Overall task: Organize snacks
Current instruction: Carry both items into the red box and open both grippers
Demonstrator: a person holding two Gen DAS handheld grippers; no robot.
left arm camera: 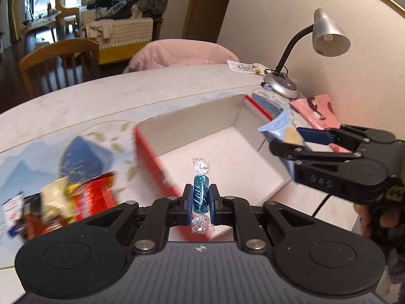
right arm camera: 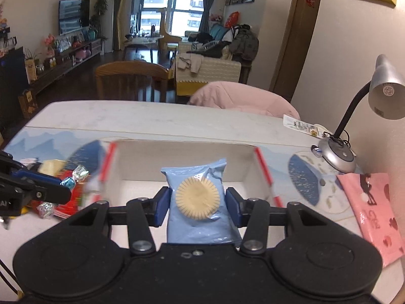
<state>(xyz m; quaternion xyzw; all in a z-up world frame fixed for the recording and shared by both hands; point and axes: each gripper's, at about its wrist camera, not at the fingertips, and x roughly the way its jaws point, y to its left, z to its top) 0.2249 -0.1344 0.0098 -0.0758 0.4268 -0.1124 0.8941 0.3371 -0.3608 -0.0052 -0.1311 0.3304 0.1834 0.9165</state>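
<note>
My left gripper [left arm camera: 201, 198] is shut on a blue wrapped candy [left arm camera: 201, 195] with clear twisted ends, held upright over the near edge of the open white box with red sides [left arm camera: 222, 141]. My right gripper [right arm camera: 197, 201] is shut on a light blue biscuit packet [right arm camera: 198, 200] with a round biscuit picture, held above the box [right arm camera: 182, 157]. The right gripper also shows in the left wrist view [left arm camera: 291, 139] over the box's right wall, with the packet [left arm camera: 281, 126]. The left gripper also shows in the right wrist view [right arm camera: 63, 185] with the candy [right arm camera: 69, 179].
A pile of snacks [left arm camera: 65, 202] with red and gold wrappers lies left of the box on the patterned table mat [left arm camera: 81, 149]. A silver desk lamp [left arm camera: 326, 35] stands at the back right by the wall. A pink bag [right arm camera: 374, 207] lies right of the box. Chairs stand beyond the table.
</note>
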